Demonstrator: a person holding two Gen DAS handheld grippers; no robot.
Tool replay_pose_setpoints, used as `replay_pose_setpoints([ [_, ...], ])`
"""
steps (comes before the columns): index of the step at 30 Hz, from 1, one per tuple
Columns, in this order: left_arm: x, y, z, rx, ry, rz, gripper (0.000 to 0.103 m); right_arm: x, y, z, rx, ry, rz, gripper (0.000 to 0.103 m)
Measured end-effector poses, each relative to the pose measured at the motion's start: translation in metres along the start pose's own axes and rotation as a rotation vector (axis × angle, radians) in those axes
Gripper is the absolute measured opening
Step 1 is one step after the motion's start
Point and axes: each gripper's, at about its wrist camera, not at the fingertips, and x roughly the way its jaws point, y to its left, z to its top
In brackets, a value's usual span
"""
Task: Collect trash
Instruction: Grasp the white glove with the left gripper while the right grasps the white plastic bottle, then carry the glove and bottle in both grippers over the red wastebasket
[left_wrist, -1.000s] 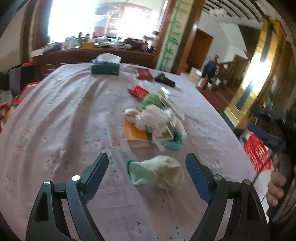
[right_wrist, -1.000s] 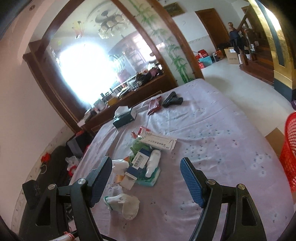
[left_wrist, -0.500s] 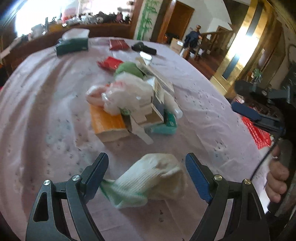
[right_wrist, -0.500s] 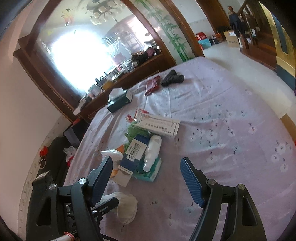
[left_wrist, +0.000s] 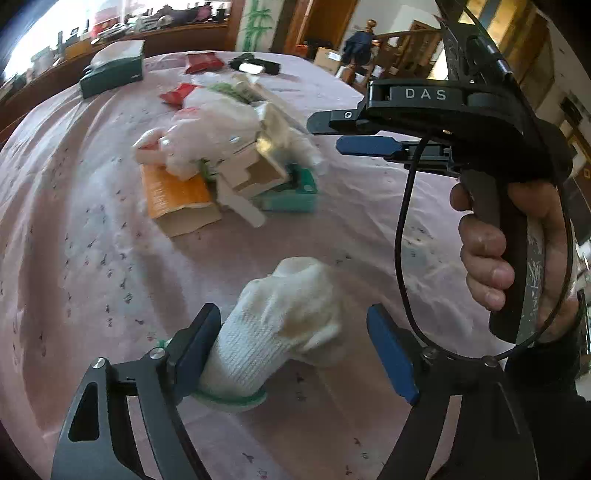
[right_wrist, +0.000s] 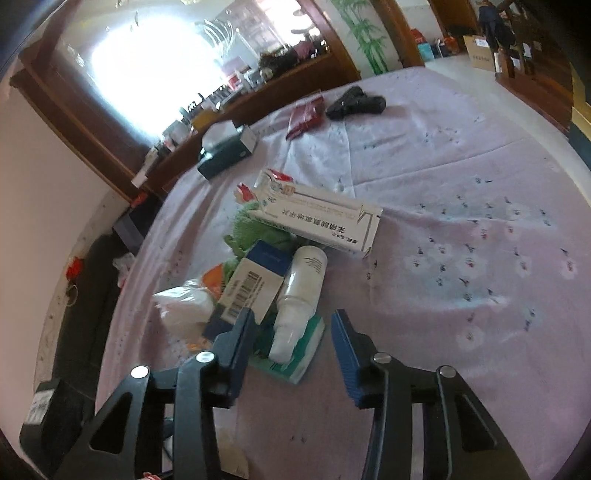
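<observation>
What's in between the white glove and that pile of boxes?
Nothing but bare purple tablecloth. In the left wrist view, the white glove sits apart from the pile of boxes, with only cloth across that stretch.

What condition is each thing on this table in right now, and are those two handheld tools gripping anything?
Left tool: open, jaws just closing around the glove, one pad touching, the other apart.
White glove: crumpled, lying on the cloth.
Right tool: open, jaws just narrowed, above the pile.
White bottle: lying on its side on the teal pack.
Long white box: lying tilted atop the pile.
Tissue box: upright, tissue showing.
</observation>
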Motion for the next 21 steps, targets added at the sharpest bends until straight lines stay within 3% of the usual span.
replay_pose_setpoints([
  [2,0.001,0.003,-0.001,-0.009,-0.003,0.03,0.071,0.006,-0.001,0.004,0.003,0.009,-0.001,0.045],
  [9,0.004,0.004,0.0,-0.022,0.004,0.021,0.054,0.027,-0.002,0.012,-0.009,0.077,-0.022,0.045],
  [13,0.006,0.0,0.002,-0.026,0.006,0.04,0.054,0.037,0.002,0.011,-0.038,0.089,-0.052,0.045],
  [15,0.008,-0.003,0.003,-0.021,0.004,0.05,0.054,0.04,0.003,0.009,-0.053,0.089,-0.065,0.031],
  [18,0.009,-0.005,0.003,-0.024,0.0,0.062,0.054,0.033,-0.003,0.007,-0.029,0.066,-0.059,0.031],
  [21,0.008,-0.005,0.002,-0.039,-0.005,0.061,0.046,0.011,-0.012,0.001,0.008,0.017,-0.046,0.031],
])
